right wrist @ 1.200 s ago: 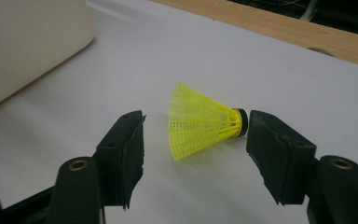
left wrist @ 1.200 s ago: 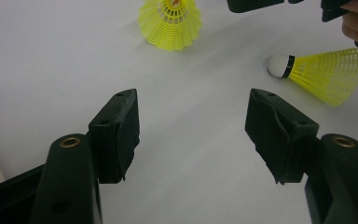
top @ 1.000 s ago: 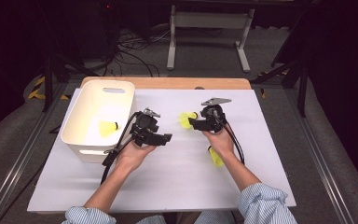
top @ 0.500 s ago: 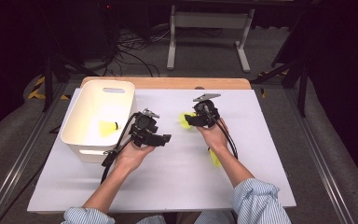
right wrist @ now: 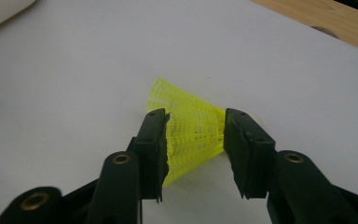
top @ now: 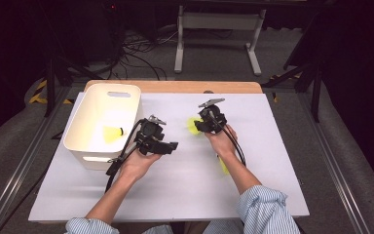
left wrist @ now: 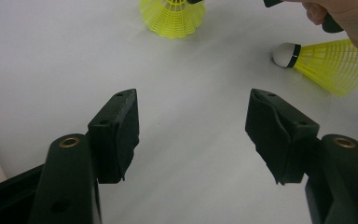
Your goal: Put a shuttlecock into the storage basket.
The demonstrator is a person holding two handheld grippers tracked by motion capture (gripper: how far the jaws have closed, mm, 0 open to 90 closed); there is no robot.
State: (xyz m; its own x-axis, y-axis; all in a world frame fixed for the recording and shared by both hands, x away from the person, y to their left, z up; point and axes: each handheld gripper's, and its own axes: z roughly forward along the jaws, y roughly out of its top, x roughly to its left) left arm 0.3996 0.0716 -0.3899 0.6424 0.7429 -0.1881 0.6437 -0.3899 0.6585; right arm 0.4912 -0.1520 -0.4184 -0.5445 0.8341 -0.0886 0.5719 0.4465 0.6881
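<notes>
Shuttlecocks of yellow plastic are the things being handled on this white table [top: 175, 185]. Starting from the left, a white bin [top: 80, 141] stands on the table's left part, and one yellow shuttlecock [top: 113, 133] lies inside it on the floor of the bin. Just right of the bin is the left gripper [top: 168, 145], held in the person's left hand [top: 136, 163]. Its jaws are spread wide apart over the bare table, with nothing between them, as the left gripper view makes clear.

More to the right, near the middle of the table, a second shuttlecock [right wrist: 189, 133] lies on the white surface. The right gripper [right wrist: 193, 147] has its two jaws on both sides of the netted skirt. The jaws have just been closing; the left pad touches the skirt, while on the right side I cannot tell whether the pad presses it yet.

A third shuttlecock [left wrist: 324, 59], with a white cork head and a black band, lies on the table beside the person's right forearm [top: 238, 170], apart from the other two.
</notes>
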